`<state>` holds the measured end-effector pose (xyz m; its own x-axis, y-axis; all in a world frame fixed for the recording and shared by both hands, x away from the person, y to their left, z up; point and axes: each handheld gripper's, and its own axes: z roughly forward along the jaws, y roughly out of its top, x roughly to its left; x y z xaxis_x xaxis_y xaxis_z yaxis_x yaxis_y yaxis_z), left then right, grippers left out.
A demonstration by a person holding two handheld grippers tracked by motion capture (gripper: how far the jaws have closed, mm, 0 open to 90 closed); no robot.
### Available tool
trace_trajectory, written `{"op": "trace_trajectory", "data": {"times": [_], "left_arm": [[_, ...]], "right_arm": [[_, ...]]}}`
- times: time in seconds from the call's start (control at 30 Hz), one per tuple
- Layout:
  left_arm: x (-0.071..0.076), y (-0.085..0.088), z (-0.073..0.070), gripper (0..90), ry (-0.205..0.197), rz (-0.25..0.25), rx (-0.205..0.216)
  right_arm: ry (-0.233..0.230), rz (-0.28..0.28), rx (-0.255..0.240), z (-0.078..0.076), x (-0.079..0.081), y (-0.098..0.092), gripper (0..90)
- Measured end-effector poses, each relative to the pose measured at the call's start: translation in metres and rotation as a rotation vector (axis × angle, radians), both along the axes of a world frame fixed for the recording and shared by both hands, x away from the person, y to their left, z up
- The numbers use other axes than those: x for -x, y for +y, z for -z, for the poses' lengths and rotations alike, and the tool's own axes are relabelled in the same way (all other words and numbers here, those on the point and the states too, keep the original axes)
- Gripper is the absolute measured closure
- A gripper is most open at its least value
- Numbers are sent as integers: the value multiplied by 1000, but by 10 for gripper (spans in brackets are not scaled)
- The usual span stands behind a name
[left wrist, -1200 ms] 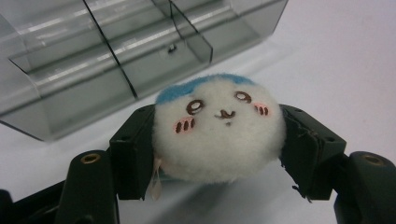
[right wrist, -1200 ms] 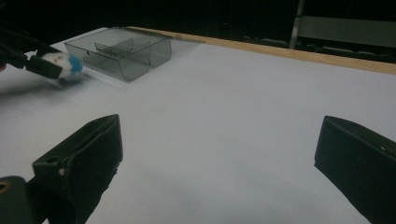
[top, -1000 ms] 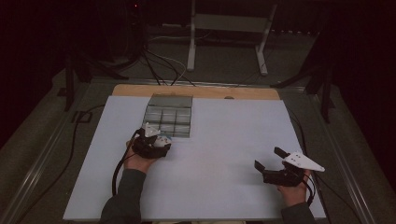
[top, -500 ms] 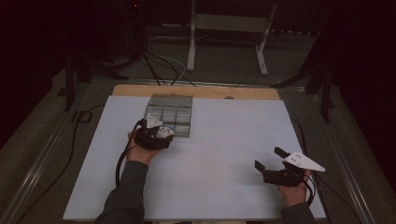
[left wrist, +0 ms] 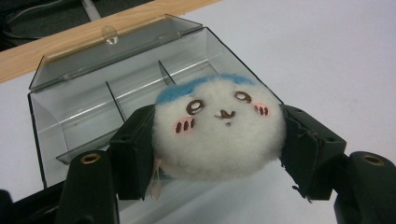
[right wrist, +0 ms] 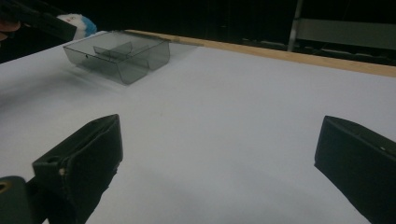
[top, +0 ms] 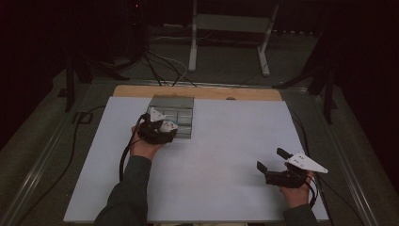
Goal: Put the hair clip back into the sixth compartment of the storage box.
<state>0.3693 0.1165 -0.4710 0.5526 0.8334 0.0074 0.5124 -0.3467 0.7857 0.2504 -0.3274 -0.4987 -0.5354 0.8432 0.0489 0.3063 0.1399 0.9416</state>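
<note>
Item count: one plush toy, one clear compartment box, two hand-held grippers, one desk with a white top and a wooden strip along its far edge.

Plush toy: round, white and fluffy, with a blue patch on top, pink cheeks and a stitched face. Pinched between the two black jaws of the left hand-held gripper, one jaw pressed into each side of it. In the left gripper view it hangs over the near wall of the box, whose hinged lid lies open toward the far edge. Two dividers show inside the box; the compartments in sight are bare.

Box: at about 11 o'clock on the desk in the high view, just short of the wooden strip. The left hand-held gripper sits at its near-left corner.

Right hand-held gripper: at about 4 o'clock on the desk, well apart from the box, jaws spread wide with nothing between them.
</note>
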Motion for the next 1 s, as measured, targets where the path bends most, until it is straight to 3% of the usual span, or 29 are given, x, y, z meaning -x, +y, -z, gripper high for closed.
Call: {"op": "trace_trajectory", "data": {"times": [0.57,1.0], "left_arm": [[-14,-4,-9,345,-25,-9,5],[-19,-9,-8,345,-26,-15,16]], "right_arm": [[-5,3,-2,0,0,0,10],[-5,0,0,0,0,0,10]]}}
